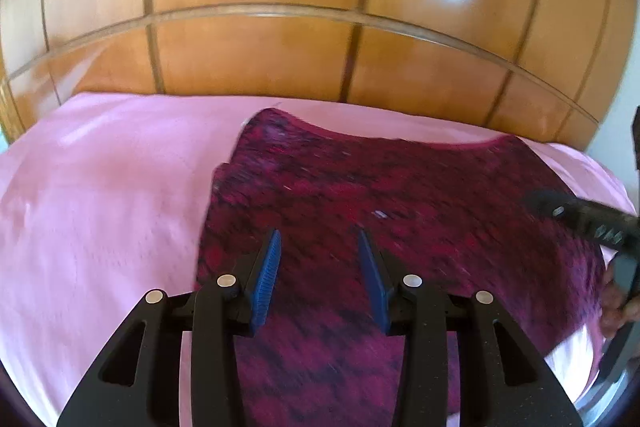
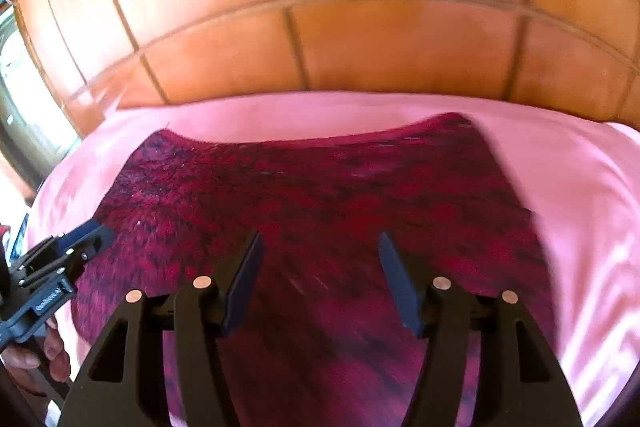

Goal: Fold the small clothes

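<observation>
A dark red and purple mottled garment [image 1: 400, 211] lies spread flat on a pink sheet [image 1: 104, 195]. It also shows in the right wrist view [image 2: 320, 195]. My left gripper [image 1: 319, 239] is open and empty, hovering over the garment's left part. My right gripper [image 2: 320, 241] is open and empty, over the garment's middle. The right gripper shows blurred at the right edge of the left wrist view [image 1: 580, 219]. The left gripper shows at the left edge of the right wrist view [image 2: 84, 239], by the garment's left edge.
The pink sheet [image 2: 580, 195] covers a bed. A glossy wooden panelled headboard [image 1: 280, 27] rises behind it, also in the right wrist view [image 2: 360, 27]. A hand [image 2: 48, 351] holds the left gripper's handle.
</observation>
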A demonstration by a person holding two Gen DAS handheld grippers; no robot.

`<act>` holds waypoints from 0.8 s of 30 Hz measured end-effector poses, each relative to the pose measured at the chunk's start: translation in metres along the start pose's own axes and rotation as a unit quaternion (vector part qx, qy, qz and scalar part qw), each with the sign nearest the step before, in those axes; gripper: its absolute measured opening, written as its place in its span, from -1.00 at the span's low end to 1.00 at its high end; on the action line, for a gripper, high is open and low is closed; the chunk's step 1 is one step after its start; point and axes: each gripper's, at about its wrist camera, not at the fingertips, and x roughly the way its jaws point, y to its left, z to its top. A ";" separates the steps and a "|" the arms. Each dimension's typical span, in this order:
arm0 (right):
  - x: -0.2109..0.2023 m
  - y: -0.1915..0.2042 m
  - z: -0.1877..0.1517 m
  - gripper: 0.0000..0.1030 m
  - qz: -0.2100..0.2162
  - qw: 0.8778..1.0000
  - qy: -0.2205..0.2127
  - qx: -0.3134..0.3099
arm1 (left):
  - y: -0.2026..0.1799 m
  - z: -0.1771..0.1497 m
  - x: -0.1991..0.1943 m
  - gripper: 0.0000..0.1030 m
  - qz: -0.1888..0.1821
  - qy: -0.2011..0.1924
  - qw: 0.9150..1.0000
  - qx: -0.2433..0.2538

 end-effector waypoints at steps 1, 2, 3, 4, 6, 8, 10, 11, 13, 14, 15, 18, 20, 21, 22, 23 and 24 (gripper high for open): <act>-0.011 -0.007 -0.006 0.16 -0.004 1.000 -0.007 0.010 | -0.004 -0.003 -0.003 -0.24 -0.005 -0.001 1.000 0.003; -0.022 -0.017 -0.012 0.16 -0.011 1.000 -0.014 0.022 | -0.009 -0.006 -0.005 -0.24 -0.013 -0.002 1.000 0.007; -0.037 -0.031 -0.021 0.16 -0.025 0.999 -0.021 0.037 | -0.014 -0.010 -0.007 -0.24 -0.019 -0.001 1.000 0.010; -0.051 -0.044 -0.032 0.16 -0.035 0.998 -0.023 0.046 | -0.020 -0.014 -0.007 -0.24 -0.025 0.001 1.000 0.015; -0.064 -0.065 -0.051 0.15 -0.050 0.996 -0.016 0.070 | -0.029 -0.019 -0.005 -0.24 -0.029 0.004 0.999 0.021; -0.066 -0.077 -0.070 0.14 -0.054 0.995 0.001 0.087 | -0.038 -0.024 -0.003 -0.24 -0.029 0.011 0.999 0.025; -0.064 -0.087 -0.089 -0.04 -0.057 0.993 0.021 0.102 | -0.042 -0.027 0.001 -0.19 -0.023 0.012 0.999 0.029; -0.061 -0.089 -0.095 -0.45 -0.048 0.992 0.025 0.111 | -0.042 -0.028 0.005 -0.18 -0.018 0.020 0.999 0.032; -0.062 -0.091 -0.106 -0.67 -0.039 0.991 0.026 0.122 | -0.037 -0.028 0.017 -0.18 -0.017 0.041 0.999 0.025; -0.065 -0.091 -0.107 -0.70 -0.047 0.992 0.023 0.116 | -0.035 -0.026 0.021 -0.18 -0.020 0.044 0.999 0.018; -0.067 -0.091 -0.107 -0.71 -0.055 0.992 0.021 0.111 | -0.031 -0.024 0.024 -0.18 -0.023 0.048 0.999 0.012; -0.062 -0.095 -0.114 -0.69 -0.077 0.991 0.026 0.103 | -0.025 -0.020 0.029 -0.18 -0.028 0.057 0.998 -0.006; -0.058 -0.100 -0.121 -0.66 -0.067 0.990 0.027 0.120 | -0.026 -0.022 0.025 -0.18 -0.024 0.055 0.998 -0.007; -0.061 -0.101 -0.121 -0.47 -0.064 0.990 0.026 0.125 | -0.028 -0.023 0.019 -0.18 -0.019 0.049 0.999 -0.003; -0.063 -0.101 -0.119 -0.32 -0.069 0.989 0.025 0.126 | -0.029 -0.026 0.014 -0.18 -0.015 0.045 0.999 0.001; -0.065 -0.100 -0.118 -0.06 -0.081 0.989 0.023 0.124 | -0.029 -0.028 0.008 -0.13 -0.008 0.040 0.999 0.005; -0.070 -0.100 -0.117 0.01 -0.094 0.988 0.020 0.122 | -0.028 -0.030 0.000 0.01 0.001 0.031 0.999 0.007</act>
